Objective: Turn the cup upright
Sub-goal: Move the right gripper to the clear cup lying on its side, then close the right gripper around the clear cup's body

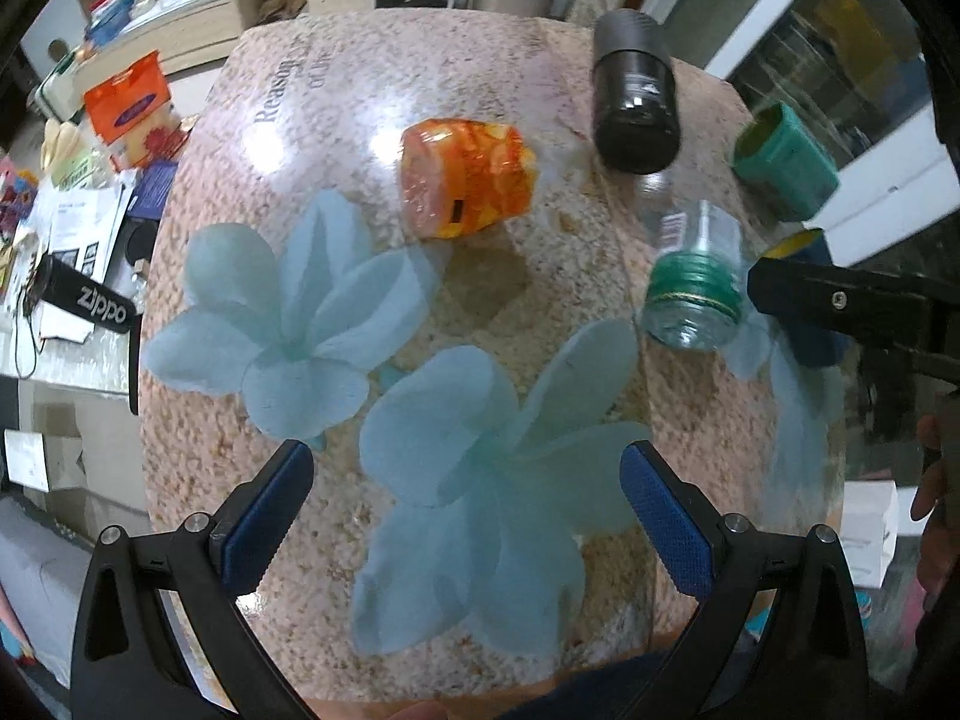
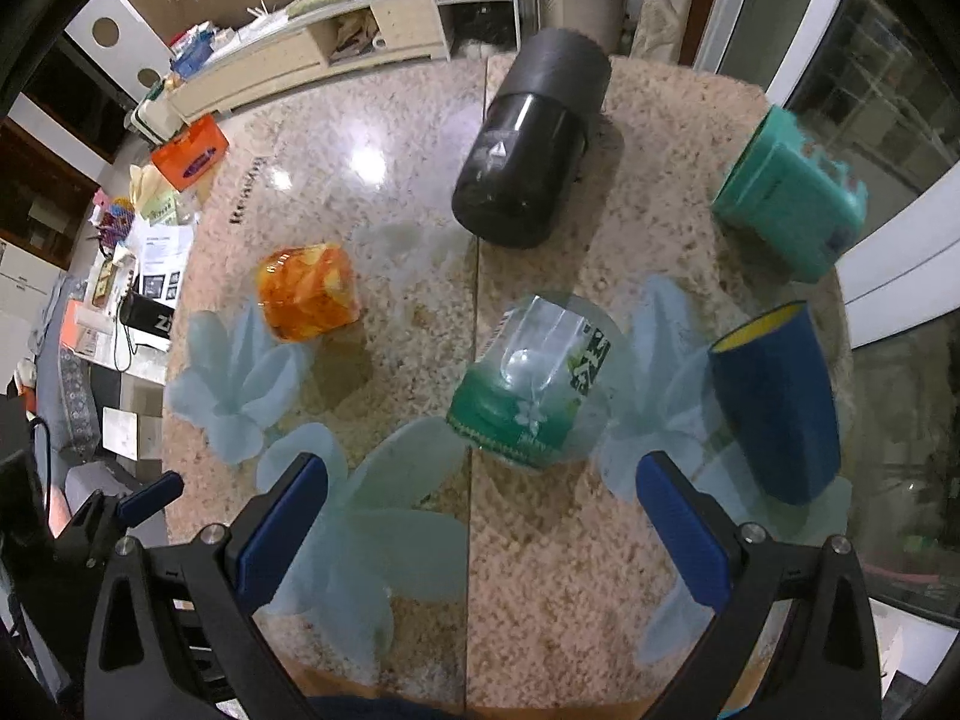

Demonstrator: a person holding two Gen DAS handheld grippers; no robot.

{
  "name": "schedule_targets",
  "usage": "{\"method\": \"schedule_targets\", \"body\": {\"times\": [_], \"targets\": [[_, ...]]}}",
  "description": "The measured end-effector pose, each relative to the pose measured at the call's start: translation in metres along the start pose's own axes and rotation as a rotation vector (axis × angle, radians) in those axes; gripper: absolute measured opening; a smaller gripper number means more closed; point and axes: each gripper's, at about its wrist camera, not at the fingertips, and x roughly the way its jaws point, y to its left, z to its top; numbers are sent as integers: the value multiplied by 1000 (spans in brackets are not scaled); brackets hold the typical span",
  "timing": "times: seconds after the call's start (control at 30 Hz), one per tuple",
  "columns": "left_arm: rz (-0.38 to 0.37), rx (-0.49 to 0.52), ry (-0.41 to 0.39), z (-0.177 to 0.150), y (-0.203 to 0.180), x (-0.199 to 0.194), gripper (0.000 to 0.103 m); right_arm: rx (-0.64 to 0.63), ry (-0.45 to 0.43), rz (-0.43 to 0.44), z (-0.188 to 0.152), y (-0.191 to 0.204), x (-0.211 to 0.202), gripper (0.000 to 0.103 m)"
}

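Several cups stand on a round glass table (image 2: 390, 138) with a sandy, blue-flower print. An orange patterned cup (image 1: 467, 179) (image 2: 309, 291) stands upside down. A clear glass with a green band (image 2: 531, 387) (image 1: 690, 282) also stands upside down. A black cup (image 2: 528, 144) (image 1: 633, 99), a teal cup (image 2: 789, 192) (image 1: 783, 159) and a blue cup with yellow inside (image 2: 774, 402) stand further out. My left gripper (image 1: 468, 525) is open and empty, short of the orange cup. My right gripper (image 2: 483, 534) is open and empty, just short of the clear glass.
The right gripper's finger (image 1: 840, 300) reaches in from the right in the left wrist view. Left of the table is a cluttered desk with papers, an orange packet (image 1: 129, 105) and a black Zippo box (image 1: 90, 300). A low shelf (image 2: 312, 54) stands behind.
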Motion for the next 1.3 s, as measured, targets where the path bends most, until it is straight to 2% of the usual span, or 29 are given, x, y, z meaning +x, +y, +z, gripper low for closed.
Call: {"method": "schedule_targets", "body": {"times": [0.23,0.47,0.57,0.63,0.67,0.7,0.8,0.9,1.0,1.3], "targets": [[33,-65,15,7,8,18,103,-19,64,-6,19,-3,30,103],[24,-66,15,13,6,34,103,-3,122,-6,27,-14,54,103],[10,-63,9,17,4,39,103,39,174,14,28,-23,68,103],[6,-62,6,18,1,41,103,48,194,9,27,-26,73,97],[1,-63,6,19,0,43,103,49,193,6,26,-29,73,87],[-3,-66,7,21,0,44,103,51,190,2,26,-30,74,82],[-11,-64,1,23,-3,45,103,64,182,-3,26,-38,77,70],[-13,-52,-4,24,-6,44,103,70,196,18,25,-42,79,67],[-20,-41,-7,24,-9,43,103,93,206,71,20,-52,76,66],[-37,51,-14,7,-7,25,103,153,127,137,-20,-81,18,66]]}}
